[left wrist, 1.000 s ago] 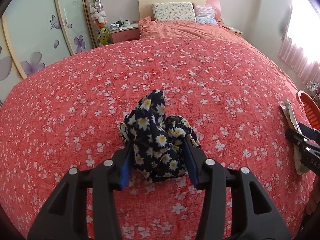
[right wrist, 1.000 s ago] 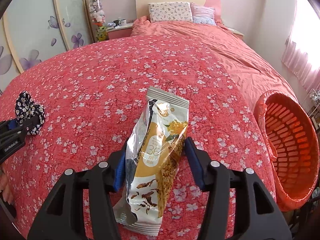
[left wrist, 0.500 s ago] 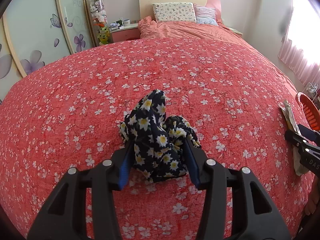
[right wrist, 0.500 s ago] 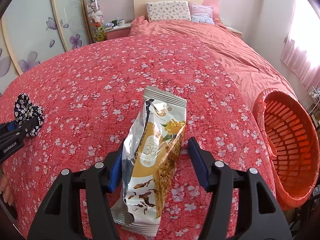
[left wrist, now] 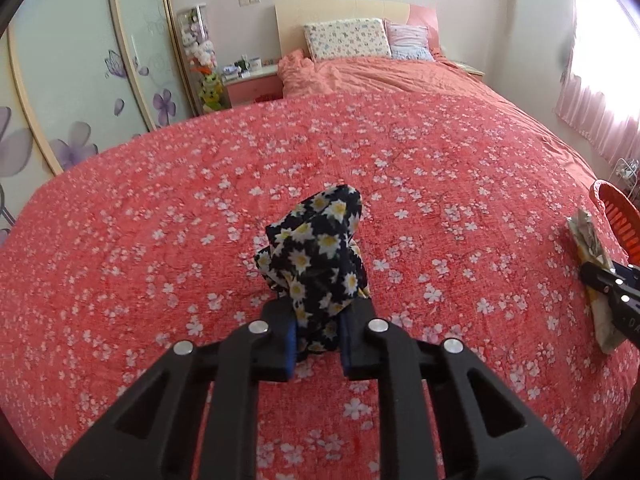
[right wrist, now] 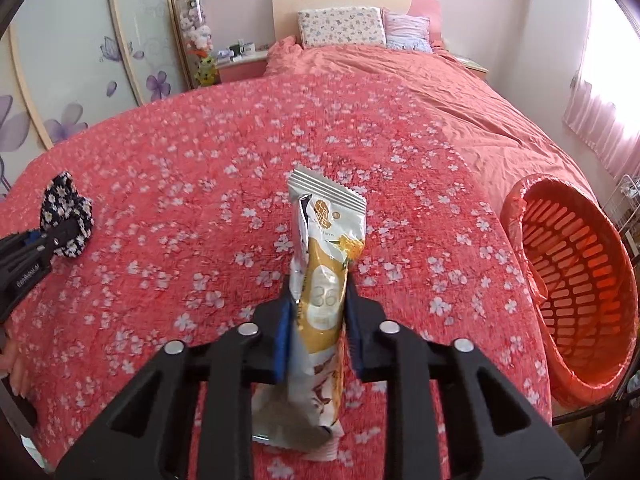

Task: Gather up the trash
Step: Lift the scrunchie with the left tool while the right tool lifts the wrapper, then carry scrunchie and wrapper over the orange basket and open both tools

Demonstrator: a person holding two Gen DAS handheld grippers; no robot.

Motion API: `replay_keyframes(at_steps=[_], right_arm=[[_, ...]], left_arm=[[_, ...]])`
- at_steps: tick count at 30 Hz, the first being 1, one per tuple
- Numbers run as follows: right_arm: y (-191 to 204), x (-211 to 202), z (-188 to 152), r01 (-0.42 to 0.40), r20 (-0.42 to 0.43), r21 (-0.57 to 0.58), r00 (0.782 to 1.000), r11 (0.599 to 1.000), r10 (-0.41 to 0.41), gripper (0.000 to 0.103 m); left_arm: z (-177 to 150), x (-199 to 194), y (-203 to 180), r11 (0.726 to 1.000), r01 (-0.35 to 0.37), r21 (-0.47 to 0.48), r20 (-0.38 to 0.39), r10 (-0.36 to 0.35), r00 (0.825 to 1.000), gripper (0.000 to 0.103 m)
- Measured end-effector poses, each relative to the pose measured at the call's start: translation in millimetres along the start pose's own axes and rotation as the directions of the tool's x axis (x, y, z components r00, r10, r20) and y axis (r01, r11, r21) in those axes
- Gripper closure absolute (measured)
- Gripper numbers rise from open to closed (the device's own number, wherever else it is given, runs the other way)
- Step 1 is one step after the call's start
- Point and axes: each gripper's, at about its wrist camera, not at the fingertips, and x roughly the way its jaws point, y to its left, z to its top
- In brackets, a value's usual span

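Grasping is done: the left gripper (left wrist: 318,338) is clenched on floral cloth (left wrist: 316,254), the right gripper (right wrist: 316,330) on a snack wrapper (right wrist: 326,276); carriage to the orange basket (right wrist: 576,280) is judged next.

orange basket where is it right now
In the right wrist view the orange basket stands off the bed's right edge, right of the snack packet in the right gripper.

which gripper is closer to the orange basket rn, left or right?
Right. The right gripper, shut on the snack wrapper, is just left of the orange basket at the bed's edge. The left gripper, shut on the floral cloth, is farther left across the bedspread.
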Motion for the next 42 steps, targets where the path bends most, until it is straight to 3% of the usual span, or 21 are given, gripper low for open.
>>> replay_keyframes(at_steps=[7,19,34,42], right_arm=[[-5.4,-40.8,9.0,-0.031,0.098,0.028,0.995,0.999,0.028,0.082],[-21.2,-107.1,17.0,-0.042,0.245,0.039,0.969,0.998,0.031,0.081],[-88.6,-146.8,6.4,-0.019,0.324,0.149,0.946,0.989,-0.031,0.082],[-146.0,-146.0,1.1,0.004,0.315,0.246,0.946,0.969,-0.084,0.082]], left_arm=[[4.6,-36.8,-2.2,1.0,-0.019,-0.012,0.071,0.02,0.997,0.087],[24.9,-113.5,-32.7,1.0,-0.007,-0.003,0.222,0.008,0.975,0.087],[45.4,-151.1,-122.6,0.991,0.092,0.092,0.291,-0.116,0.95,0.087],[57.0,-145.1,-190.6,0.964,0.223,0.143,0.268,-0.255,0.929,0.087]])
